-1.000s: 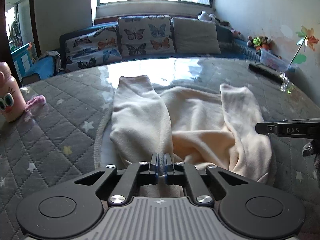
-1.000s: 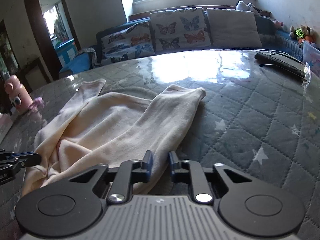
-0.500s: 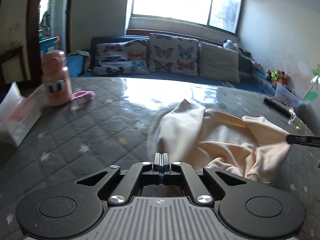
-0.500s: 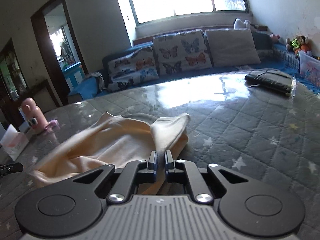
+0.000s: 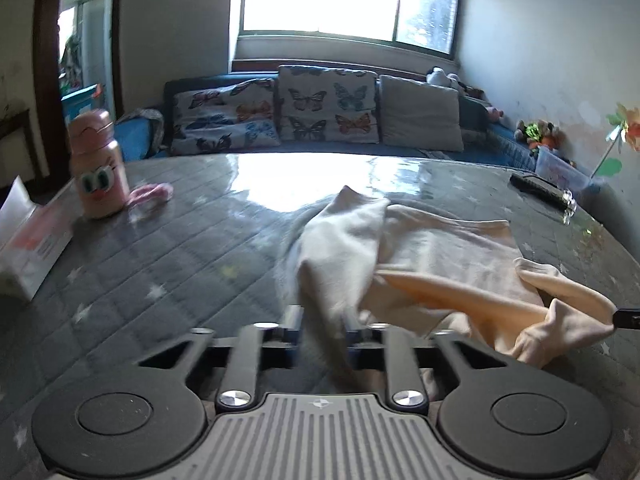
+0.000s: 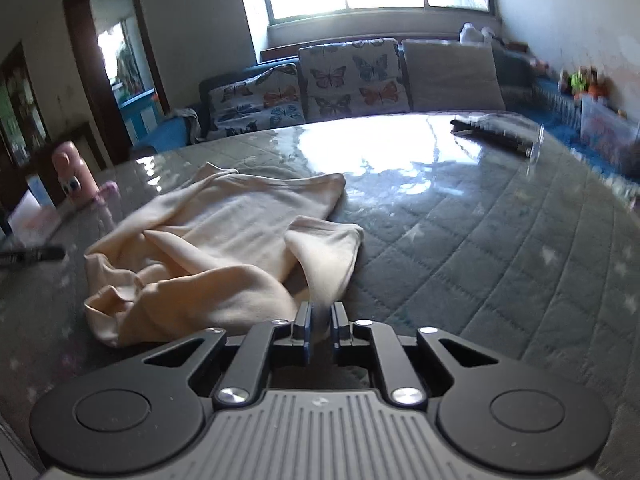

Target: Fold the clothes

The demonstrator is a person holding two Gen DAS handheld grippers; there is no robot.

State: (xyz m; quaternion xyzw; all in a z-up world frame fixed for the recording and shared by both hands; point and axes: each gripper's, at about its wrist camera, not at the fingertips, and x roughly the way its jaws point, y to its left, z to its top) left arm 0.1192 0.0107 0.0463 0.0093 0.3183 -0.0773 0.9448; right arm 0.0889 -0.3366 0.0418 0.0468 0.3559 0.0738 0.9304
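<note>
Pink bottle [image 5: 97, 165] with cartoon eyes standing at the far left of the desk [image 5: 168, 264], white box [image 5: 30, 248] near it, dark remote [image 5: 538, 190] at the far right. Left claw [image 5: 323, 322] tilted down, jaws just opened and spread, cloth between them but unpinched. Right claw [image 6: 320, 322] tilted down, pinching a fold of the cream garment [image 6: 224, 240], crumpled mid-desk. Grey quilted star cover, butterfly cushions [image 5: 326, 106] on the sofa under a bright window

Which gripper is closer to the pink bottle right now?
Left. The pink bottle stands ahead-left of the left gripper, which is open around the cream garment. The right gripper, shut on the garment's other end, sits beyond the left one.
</note>
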